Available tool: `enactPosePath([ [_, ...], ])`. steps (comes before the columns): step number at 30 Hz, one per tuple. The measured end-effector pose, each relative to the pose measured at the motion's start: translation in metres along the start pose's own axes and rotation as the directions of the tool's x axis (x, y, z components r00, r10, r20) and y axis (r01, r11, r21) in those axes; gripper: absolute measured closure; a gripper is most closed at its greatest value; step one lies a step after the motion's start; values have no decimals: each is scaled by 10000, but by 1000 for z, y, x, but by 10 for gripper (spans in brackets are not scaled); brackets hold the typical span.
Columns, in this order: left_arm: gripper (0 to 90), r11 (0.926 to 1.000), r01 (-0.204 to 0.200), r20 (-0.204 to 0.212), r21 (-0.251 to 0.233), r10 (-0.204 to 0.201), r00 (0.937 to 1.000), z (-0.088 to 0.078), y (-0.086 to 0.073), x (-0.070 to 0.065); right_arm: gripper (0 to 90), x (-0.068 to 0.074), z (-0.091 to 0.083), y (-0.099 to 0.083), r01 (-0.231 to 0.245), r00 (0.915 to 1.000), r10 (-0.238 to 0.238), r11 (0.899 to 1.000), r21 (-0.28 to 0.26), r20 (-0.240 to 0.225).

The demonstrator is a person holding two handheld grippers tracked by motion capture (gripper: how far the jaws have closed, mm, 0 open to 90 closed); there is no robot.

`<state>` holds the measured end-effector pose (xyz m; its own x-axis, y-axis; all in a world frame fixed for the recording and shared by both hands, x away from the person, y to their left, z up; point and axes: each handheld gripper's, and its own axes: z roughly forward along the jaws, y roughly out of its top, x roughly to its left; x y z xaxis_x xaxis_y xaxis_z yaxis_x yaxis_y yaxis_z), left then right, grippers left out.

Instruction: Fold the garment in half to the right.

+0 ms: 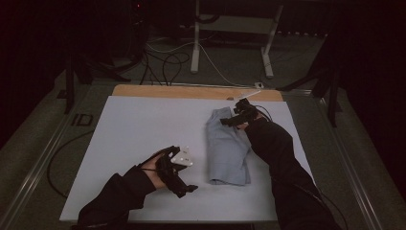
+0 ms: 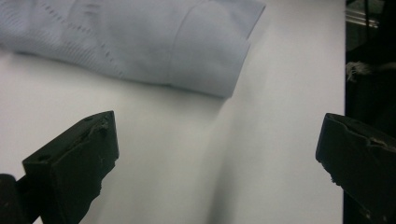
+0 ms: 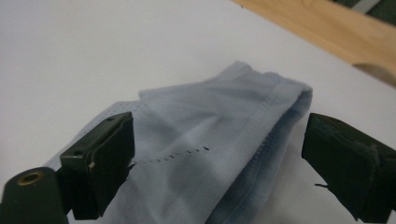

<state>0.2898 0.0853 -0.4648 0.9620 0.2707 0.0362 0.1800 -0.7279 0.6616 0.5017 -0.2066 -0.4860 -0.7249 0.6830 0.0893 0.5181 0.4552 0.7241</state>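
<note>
Though folded, lt-blue garment [image 1: 226, 148] rumpled

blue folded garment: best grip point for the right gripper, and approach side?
Take the far end of the folded garment, at the ribbed band edge. There the layers stack into a raised lip that two jaws could probably straddle. Come from the far right, where the right gripper already sits, jaws open on either side of that end. The flat middle likely offers no edge to pinch.
</note>
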Motion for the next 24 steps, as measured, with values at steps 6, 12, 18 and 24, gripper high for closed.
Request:
enactPosePath([
  [6, 4, 9995, 261, 60, -171, -260, 9996, -9, -29, 1, 94, -6, 11, -8, -336, 9994, 340, 9987, 394, -86],
  [12, 4, 9958, 902, -163, -134, -904, 9958, -18, -61, 7, 106, -11, 14, -16, -506, 9982, 527, 9963, 696, -296],
  [18, 4, 9880, 1538, -578, -109, -1542, 9863, -28, -89, 12, 347, -11, 14, -17, -448, 9977, 492, 9949, 906, -467],
  [24, 4, 9752, 2200, -864, -242, -2213, 9714, -36, -115, 13, 727, -6, 12, -15, -1, 9998, -21, 9939, 1107, 198],
])
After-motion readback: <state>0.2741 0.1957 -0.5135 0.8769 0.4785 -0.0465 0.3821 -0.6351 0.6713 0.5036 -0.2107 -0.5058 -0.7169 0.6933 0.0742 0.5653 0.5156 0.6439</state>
